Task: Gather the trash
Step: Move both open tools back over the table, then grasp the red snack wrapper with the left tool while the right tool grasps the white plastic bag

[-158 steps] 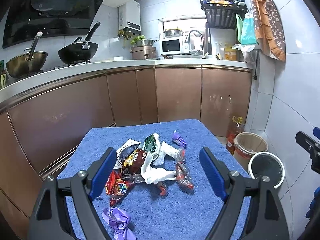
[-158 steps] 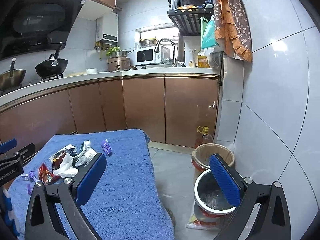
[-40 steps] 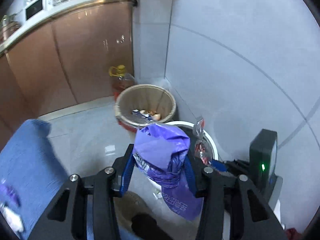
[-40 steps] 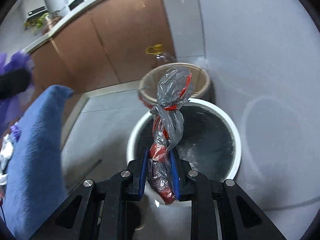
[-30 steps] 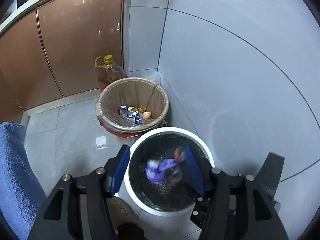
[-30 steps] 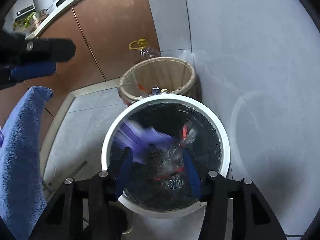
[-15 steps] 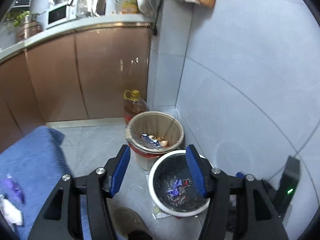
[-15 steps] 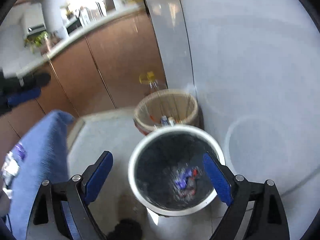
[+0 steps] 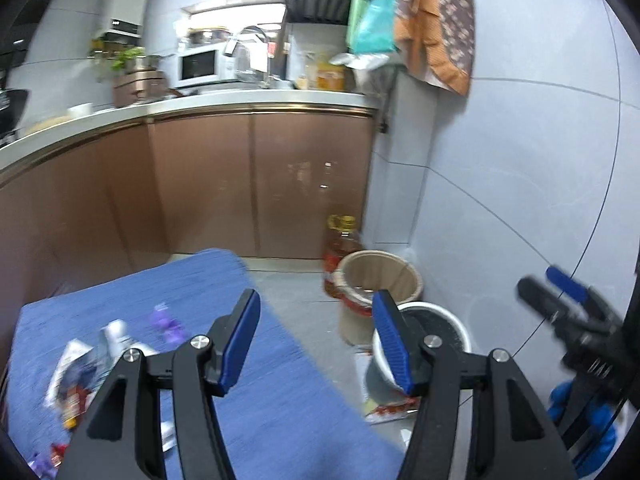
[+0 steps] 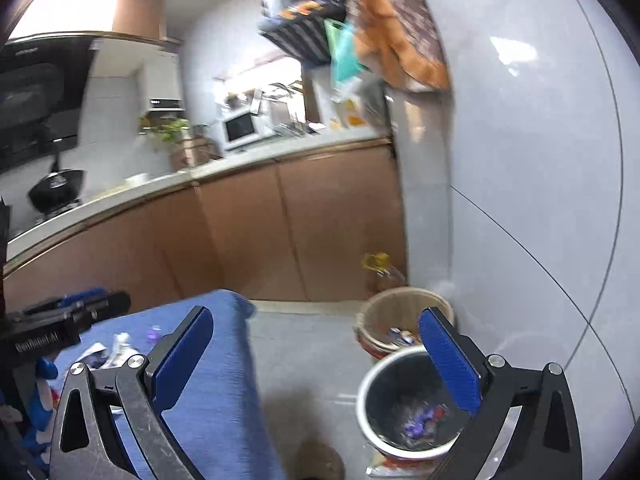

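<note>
My left gripper (image 9: 316,340) is open and empty, raised above the edge of the blue-towel table (image 9: 256,400). Several wrappers (image 9: 92,368) and a purple scrap (image 9: 168,322) lie on the towel at the left. My right gripper (image 10: 316,352) is open and empty, above the floor between the table (image 10: 224,392) and the white bin (image 10: 404,412). The purple and red trash (image 10: 424,420) lies inside that bin. The white bin also shows in the left wrist view (image 9: 444,330). The wrappers show in the right wrist view (image 10: 112,350).
A tan bin (image 9: 380,276) with a liner stands behind the white one, an oil bottle (image 9: 344,240) beside it, also in the right wrist view (image 10: 384,274). Brown cabinets (image 9: 240,184) line the back. A white tiled wall (image 9: 520,200) is on the right.
Both grippers dropped their bags into the white bin, opened, then lifted and swung left toward the table. The view now faces the cabinets and the towel.
</note>
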{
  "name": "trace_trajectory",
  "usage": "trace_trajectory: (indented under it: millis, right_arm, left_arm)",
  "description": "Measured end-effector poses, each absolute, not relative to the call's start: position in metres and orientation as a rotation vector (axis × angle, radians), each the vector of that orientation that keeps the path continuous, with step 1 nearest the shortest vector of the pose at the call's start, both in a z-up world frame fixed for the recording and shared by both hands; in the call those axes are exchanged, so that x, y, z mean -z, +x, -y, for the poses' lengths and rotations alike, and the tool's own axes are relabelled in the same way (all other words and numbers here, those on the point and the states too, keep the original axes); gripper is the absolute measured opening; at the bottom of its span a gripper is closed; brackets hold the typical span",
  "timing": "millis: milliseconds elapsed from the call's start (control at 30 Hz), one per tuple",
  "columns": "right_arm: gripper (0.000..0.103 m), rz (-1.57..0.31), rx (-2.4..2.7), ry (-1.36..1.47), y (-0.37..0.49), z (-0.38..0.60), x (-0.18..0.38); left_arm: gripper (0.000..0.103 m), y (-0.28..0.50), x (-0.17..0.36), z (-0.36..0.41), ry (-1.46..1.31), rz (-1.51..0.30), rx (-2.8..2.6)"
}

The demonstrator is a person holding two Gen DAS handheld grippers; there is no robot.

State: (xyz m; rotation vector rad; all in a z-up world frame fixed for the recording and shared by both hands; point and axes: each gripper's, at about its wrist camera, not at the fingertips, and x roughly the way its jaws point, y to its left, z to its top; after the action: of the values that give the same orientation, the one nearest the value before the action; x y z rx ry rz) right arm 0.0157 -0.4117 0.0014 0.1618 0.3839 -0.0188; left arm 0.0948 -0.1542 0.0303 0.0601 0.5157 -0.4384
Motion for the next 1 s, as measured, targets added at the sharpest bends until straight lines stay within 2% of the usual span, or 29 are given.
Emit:
trace_trajectory:
  millis: [67, 300, 533, 800, 1000]
  right_arm:
    - [0.103, -0.370, -0.033, 0.148, 0.012, 0.394, -0.011]
    - [0.103, -0.435, -0.270, 0.123, 0.015, 0.325, -0.021]
    - [0.103, -0.620, -0.550, 0.038, 0.042, 0.238, 0.017]
    - [0.103, -0.771, -0.774, -0.065, 0.065, 0.155, 0.072]
    - [0.103, -0.836, -0.867, -0.155, 0.082, 0.113, 0.103]
  left_arm:
    - [0.065, 0.085, -0.029, 0.127, 0.048, -0.508, 0.398]
    - [0.066, 0.047, -0.012, 0.018, 0.019, -0.519, 0.239]
    - [0.066, 0.025, 0.030, -0.077, -0.004, -0.605, 0.089]
    - [0.066, 0.038, 0.085, -0.119, -0.048, -0.735, 0.044]
    - [0.066, 0.057, 0.105, -0.126, -0.071, -0.772, 0.041]
